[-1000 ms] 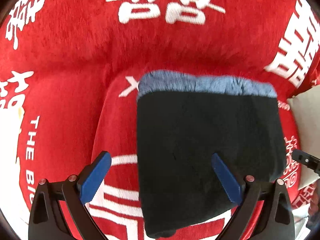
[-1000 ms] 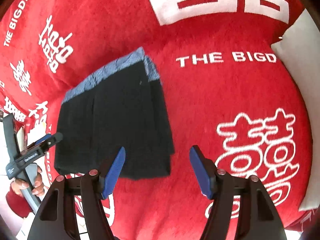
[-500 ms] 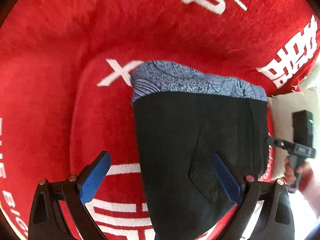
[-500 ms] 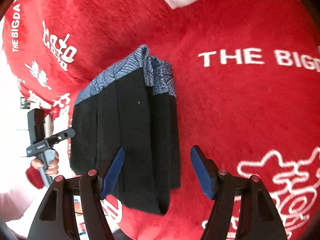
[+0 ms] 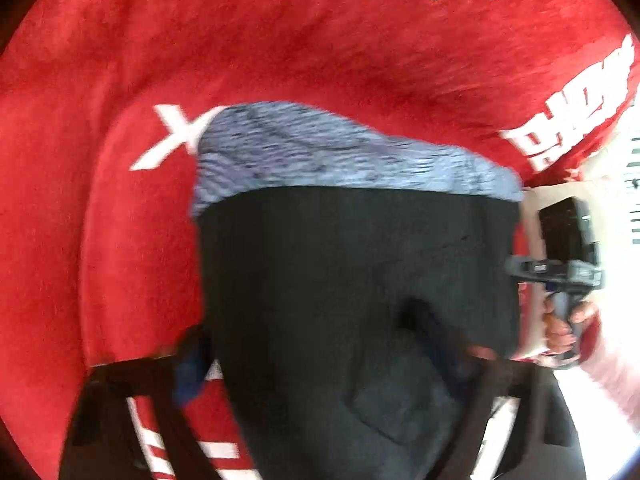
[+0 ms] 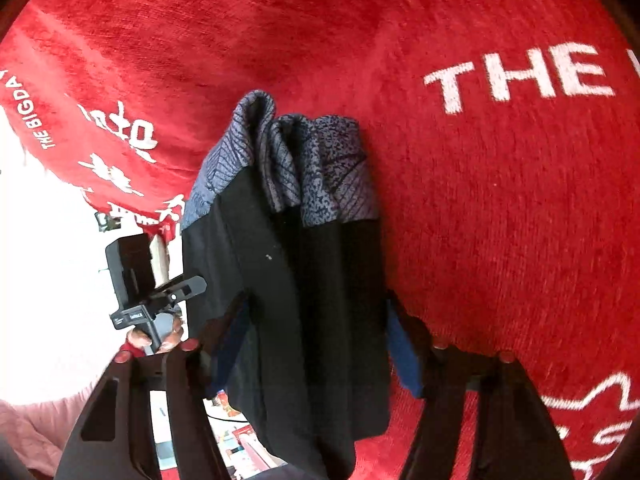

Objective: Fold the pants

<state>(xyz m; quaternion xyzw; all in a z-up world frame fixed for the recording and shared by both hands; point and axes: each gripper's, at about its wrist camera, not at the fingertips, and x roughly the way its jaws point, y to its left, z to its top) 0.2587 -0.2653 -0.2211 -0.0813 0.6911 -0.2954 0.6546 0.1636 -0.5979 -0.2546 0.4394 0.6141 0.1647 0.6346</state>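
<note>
The folded black pants (image 5: 352,272) with a blue-grey patterned waistband (image 5: 320,152) lie flat on a red blanket (image 5: 120,200). My left gripper (image 5: 316,348) is low over their near end, blurred. Its left finger is beside the pants' left edge and its right finger is over the black cloth. The jaws are closing with cloth between them, and no pinch shows. In the right wrist view my right gripper (image 6: 316,340) straddles the pants (image 6: 312,272) across their width. Its jaws are also closing, with a blue pad (image 6: 402,356) near each side edge.
The red blanket (image 6: 500,220) with white lettering spreads far and right. A person's hand (image 5: 560,328) holds the other gripper's handle at the bed's edge, and likewise a hand (image 6: 160,340) in the right wrist view. Bright floor with clutter (image 6: 240,440) shows beyond that edge.
Both grippers have come down and closer to the pants, tilting more steeply. Both pairs of jaws have narrowed around the cloth. The pants lie as before.
</note>
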